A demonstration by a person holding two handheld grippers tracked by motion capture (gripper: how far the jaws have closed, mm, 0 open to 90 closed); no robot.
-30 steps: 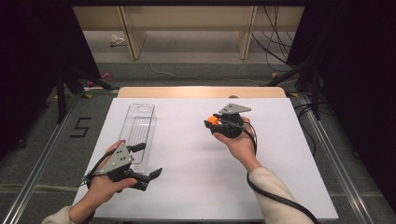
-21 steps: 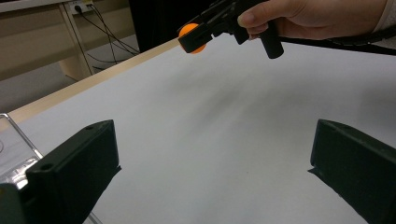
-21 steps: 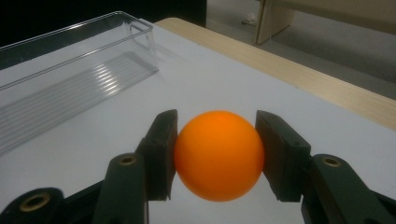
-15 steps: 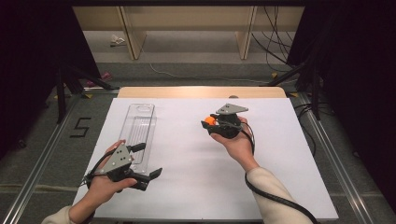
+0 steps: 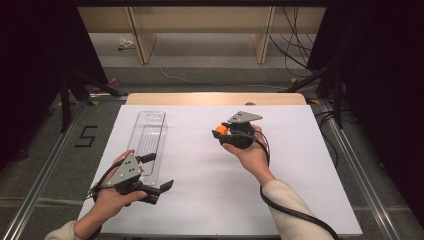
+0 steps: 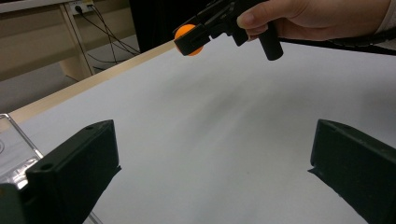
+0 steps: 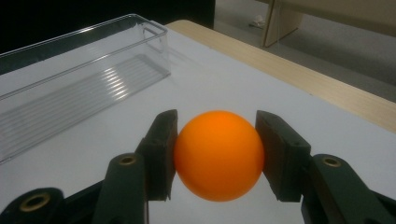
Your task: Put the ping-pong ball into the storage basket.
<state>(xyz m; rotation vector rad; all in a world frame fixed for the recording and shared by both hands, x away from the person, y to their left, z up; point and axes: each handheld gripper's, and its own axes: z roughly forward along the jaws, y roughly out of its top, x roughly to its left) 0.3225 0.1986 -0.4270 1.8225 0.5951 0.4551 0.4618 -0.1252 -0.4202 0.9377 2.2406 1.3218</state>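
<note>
An orange ball sits squeezed between the two black jaws of my right gripper. In the high view that gripper hangs over the middle of the white sheet, a little above it, and the ball points left toward a clear plastic tray. The long, empty tray lies on the left part of the sheet. At the tray's near end my left gripper rests, jaws wide apart with nothing between them. The left gripper view shows its jaws over bare sheet, with the ball farther off.
The white sheet covers the table up to a wooden strip at the far edge. Metal rails run along both sides. A "5" mark is on the floor at left. Cables and wooden legs stand beyond the table.
My right gripper has drifted slightly left with the ball still in it. The left gripper and the tray have not moved.
</note>
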